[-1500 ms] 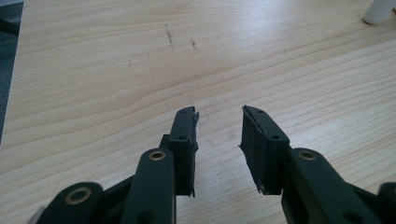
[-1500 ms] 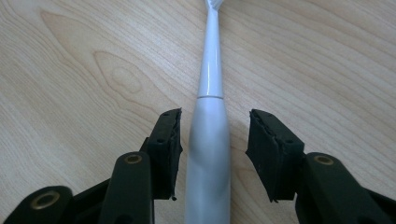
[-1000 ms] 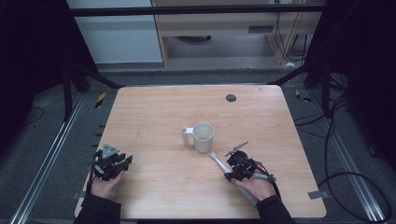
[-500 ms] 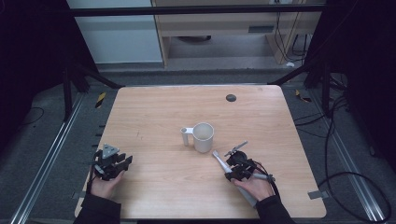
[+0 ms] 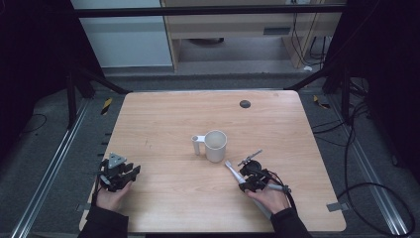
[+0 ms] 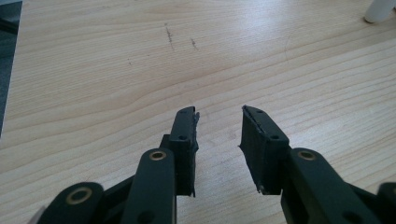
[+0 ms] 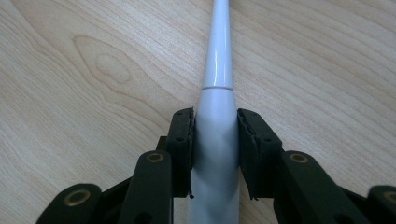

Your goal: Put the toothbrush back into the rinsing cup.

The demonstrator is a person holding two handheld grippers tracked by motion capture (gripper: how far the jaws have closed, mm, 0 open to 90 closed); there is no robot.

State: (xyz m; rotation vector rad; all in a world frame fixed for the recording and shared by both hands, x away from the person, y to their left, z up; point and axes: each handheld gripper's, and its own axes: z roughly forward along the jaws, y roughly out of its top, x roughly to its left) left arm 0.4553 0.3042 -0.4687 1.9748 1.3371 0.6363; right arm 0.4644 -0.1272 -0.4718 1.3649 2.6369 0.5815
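Now clamped on the toothbrush [image 7: 215, 135] — right gripper [image 7: 215, 140]; left gripper [image 6: 218, 140] gaping, empty. Lift level, tip toward cup [image 5: 216, 145] — slowly.

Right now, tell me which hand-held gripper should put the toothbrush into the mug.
Right. The right hand-held gripper is already shut on the toothbrush, whose head lies close beside the mug. The left hand-held gripper is open near the table's left edge.
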